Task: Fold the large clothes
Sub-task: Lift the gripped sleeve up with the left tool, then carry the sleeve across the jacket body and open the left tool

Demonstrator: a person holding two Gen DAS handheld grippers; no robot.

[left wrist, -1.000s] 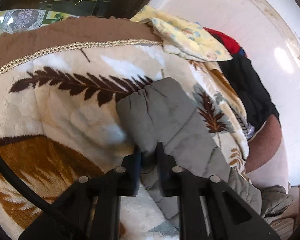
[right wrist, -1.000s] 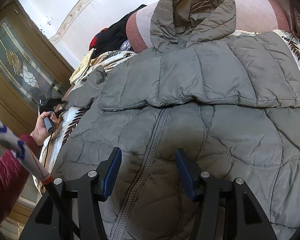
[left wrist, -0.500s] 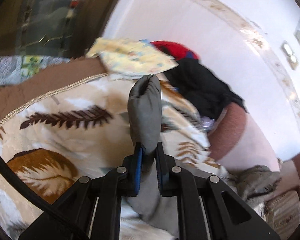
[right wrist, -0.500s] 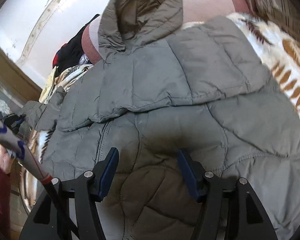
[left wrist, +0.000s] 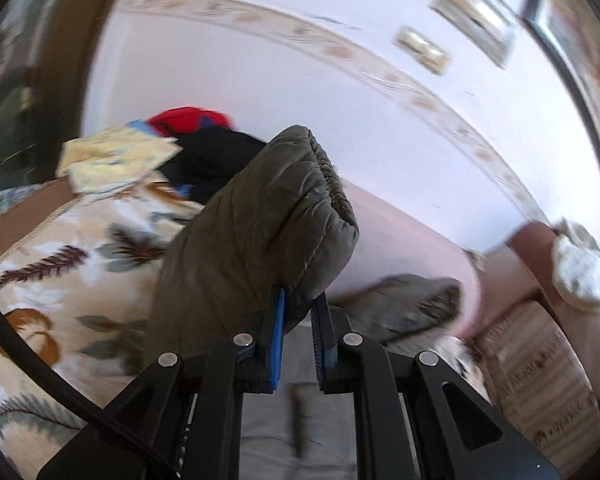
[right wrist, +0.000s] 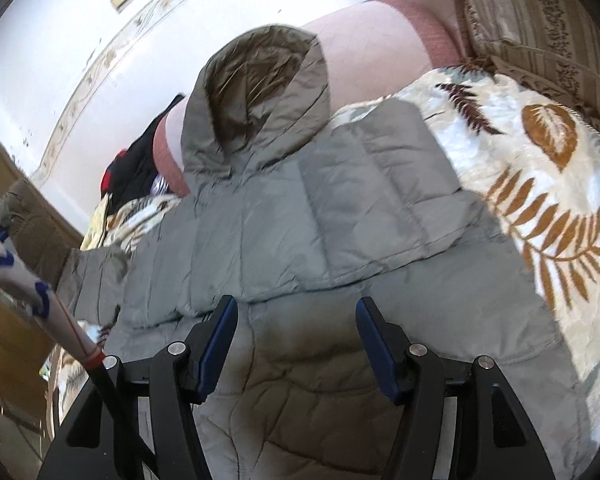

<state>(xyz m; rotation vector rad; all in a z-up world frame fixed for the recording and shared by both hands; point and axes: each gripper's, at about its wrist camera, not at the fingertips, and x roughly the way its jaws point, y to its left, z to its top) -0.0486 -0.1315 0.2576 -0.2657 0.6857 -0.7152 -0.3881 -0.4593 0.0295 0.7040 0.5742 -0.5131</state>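
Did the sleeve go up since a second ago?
Yes. The sleeve, pinched in the left claw, lay on the leaf blanket before; now its cuff stands up in front of the wall.

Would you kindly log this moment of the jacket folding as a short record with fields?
garment: grey-green puffer jacket spread front-up on the leaf-print blanket
hood: lies open at the top
left gripper: shut on the sleeve cuff, cuff raised off the blanket
right gripper: open, over the jacket's lower front, nothing gripped
background: pile of other clothes at the wall
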